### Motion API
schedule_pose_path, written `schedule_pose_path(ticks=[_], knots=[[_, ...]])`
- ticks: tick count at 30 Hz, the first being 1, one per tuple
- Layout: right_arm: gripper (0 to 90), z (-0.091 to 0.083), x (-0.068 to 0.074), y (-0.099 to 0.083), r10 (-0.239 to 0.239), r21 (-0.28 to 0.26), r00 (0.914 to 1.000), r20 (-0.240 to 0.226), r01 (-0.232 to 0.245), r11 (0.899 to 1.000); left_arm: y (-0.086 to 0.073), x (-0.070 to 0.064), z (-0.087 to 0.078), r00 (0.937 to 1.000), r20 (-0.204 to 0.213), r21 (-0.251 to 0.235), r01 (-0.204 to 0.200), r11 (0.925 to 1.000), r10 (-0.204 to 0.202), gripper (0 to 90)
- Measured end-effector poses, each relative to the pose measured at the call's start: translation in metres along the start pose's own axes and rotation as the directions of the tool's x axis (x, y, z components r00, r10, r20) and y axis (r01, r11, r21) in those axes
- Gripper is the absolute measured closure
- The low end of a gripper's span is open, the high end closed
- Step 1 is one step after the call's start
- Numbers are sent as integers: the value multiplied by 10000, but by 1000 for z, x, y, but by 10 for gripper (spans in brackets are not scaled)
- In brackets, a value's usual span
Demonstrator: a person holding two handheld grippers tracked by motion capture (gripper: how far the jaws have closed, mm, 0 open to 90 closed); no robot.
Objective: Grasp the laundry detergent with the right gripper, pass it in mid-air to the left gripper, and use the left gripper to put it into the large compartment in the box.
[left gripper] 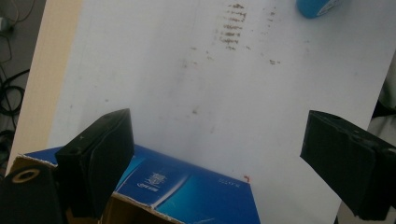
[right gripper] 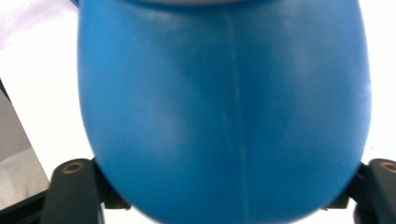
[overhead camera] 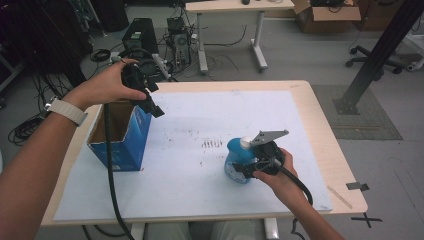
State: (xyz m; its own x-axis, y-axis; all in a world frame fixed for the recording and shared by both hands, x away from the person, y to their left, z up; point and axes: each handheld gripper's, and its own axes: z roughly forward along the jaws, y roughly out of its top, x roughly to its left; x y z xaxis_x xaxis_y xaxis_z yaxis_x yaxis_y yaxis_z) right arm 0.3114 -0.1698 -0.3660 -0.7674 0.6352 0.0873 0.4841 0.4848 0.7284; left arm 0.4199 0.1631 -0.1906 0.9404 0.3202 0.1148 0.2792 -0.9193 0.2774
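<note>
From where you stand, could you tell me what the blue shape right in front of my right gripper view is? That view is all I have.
Observer: It is a blue bottle with a white cap, standing on the white sheet; the right gripper has a jaw on each side of it.
Operator: Thank you. Where is the left gripper?
Observer: The left gripper is held above the far corner of an open blue cardboard box, jaws wide apart and holding nothing.
Operator: Which side of the bottle is the box on?
Observer: In the high view, it stands to the bottle's left, near the table's left edge.
</note>
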Motion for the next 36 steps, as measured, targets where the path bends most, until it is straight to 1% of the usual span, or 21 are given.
schedule_pose_path(ticks=[11, 14, 21, 22, 25, 33, 36], knots=[[307, -1, 0, -1, -69, -40, 10000, 54, 69, 10000, 1, -1, 1, 10000, 0, -6, -19, 10000, 19, 101], [338, -1, 0, -1, -110, -72, 9999, 96, 111, 9999, 2, -1, 0, 10000, 15, 16, -38, 10000, 38, 101], [363, -2, 0, -1, -157, -86, 9998, 95, 158, 9998, 2, -1, 1, 10000, -6, -9, -19, 10000, 19, 101], [377, -1, 0, -1, -164, -103, 9998, 77, 165, 9998, 1, -1, 1, 10000, -3, -8, 5, 10000, -5, 101], [409, -1, 1, -1, -254, -154, 9997, 32, 254, 9996, 1, -1, 1, 10000, -4, 19, -28, 10000, 28, 101], [427, -2, 3, -2, -523, -235, 9985, 136, 526, 9983, 2, -2, 1, 10000, -16, 5, -51, 10000, 51, 102], [436, -2, 3, -3, -543, -426, 9984, 155, 550, 9976, 1, -2, 1, 10000, -16, 51, -41, 10000, 41, 102]])
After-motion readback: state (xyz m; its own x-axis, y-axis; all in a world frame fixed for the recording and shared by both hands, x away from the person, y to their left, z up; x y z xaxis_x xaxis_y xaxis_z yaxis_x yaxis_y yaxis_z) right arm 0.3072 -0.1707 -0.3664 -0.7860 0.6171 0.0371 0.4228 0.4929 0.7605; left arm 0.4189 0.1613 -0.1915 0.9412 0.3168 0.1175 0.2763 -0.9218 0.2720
